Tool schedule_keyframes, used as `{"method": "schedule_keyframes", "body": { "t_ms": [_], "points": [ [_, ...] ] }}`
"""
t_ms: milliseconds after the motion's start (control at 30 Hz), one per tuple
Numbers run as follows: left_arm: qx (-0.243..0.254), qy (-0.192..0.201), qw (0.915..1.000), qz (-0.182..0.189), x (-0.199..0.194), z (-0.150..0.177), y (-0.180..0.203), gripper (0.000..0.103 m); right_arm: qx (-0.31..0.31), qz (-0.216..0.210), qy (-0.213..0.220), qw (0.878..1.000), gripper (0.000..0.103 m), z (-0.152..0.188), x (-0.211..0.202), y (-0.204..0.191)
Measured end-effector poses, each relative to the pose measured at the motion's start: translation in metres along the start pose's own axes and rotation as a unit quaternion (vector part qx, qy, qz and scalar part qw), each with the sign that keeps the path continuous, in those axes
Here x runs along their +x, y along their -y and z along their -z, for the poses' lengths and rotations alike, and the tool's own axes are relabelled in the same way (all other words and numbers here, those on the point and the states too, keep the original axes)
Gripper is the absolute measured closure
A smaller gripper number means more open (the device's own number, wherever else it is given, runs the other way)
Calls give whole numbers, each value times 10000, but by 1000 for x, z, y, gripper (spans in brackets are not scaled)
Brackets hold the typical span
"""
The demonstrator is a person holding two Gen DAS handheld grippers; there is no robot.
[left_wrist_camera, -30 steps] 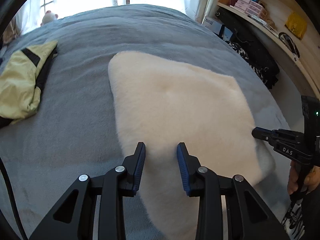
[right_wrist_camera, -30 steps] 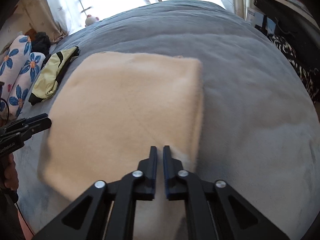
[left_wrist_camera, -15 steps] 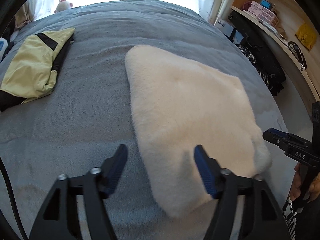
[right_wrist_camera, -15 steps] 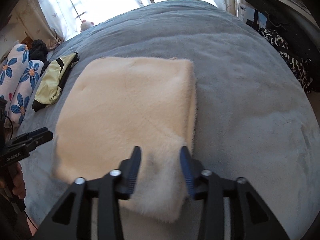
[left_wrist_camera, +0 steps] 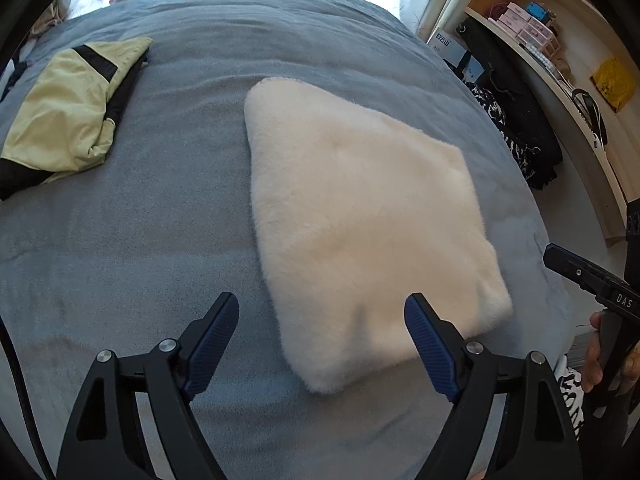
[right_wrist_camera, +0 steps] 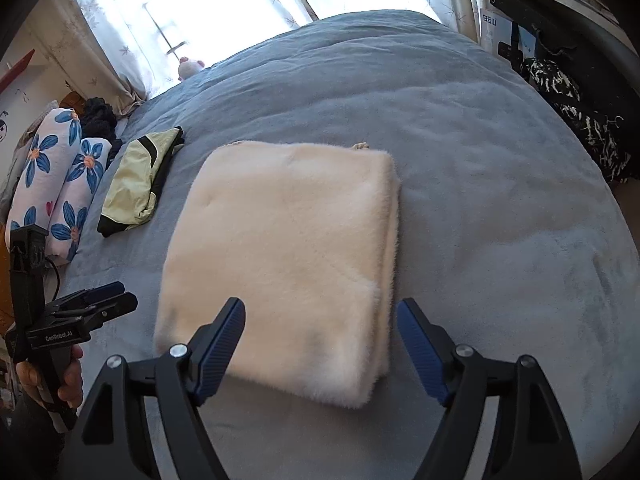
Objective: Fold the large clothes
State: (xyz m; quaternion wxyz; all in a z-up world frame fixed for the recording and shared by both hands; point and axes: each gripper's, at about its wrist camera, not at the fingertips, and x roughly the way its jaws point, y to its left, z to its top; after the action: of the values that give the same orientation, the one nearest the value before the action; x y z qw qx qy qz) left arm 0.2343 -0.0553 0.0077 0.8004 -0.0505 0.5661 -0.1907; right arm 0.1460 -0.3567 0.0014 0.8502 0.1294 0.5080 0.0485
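Garments counted: we count two on the grey bedspread (right_wrist_camera: pixel 480 168): one folded cream fleece garment (right_wrist_camera: pixel 288 248) and one folded yellow-green jacket (right_wrist_camera: pixel 136 176) with black trim.
Pillows counted: we see two rolled floral pillows (right_wrist_camera: pixel 60 168) at the left edge in the right wrist view.
Soft toy: one small plush toy (right_wrist_camera: pixel 188 67) sits by the window at the far end of the bed.
Fleece position: it lies flat mid-bed, just beyond both grippers, well apart from the jacket.
Fleece axis: we read its long axis as running from the near edge of the bed toward the window; the stacked layer edges show along its right side in the right wrist view.
Left gripper (left_wrist_camera: pixel 322 332): jaws wide and opening, nothing between the pads; the near left corner of the fleece lies below and beyond them.
Right gripper (right_wrist_camera: pixel 320 336): jaws wide and opening, empty, above the near right corner of the fleece.
Hands: we see one hand (right_wrist_camera: pixel 60 380) on each gripper handle.
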Motion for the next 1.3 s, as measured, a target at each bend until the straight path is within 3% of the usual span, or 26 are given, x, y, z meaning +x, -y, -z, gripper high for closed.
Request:
{"method": "schedule_keyframes", "body": {
  "t_ms": [433,767,1000,1300],
  "points": [
    [-202,-253,9994,88,7,-20,-8,18,413,-245,-369,9982,23,-12,12,33],
    [-323,-445,9980,299,54,-22,-19,18,642,-542,-533,9950,23,-15,57,61],
    [-234,-429,9973,552,81,-27,-21,18,699,-1020,-719,9897,23,-15,99,78],
    [-135,-247,9959,856,105,-32,-23,2,770,-1891,-763,9760,23,-18,144,82]
  ]
}}
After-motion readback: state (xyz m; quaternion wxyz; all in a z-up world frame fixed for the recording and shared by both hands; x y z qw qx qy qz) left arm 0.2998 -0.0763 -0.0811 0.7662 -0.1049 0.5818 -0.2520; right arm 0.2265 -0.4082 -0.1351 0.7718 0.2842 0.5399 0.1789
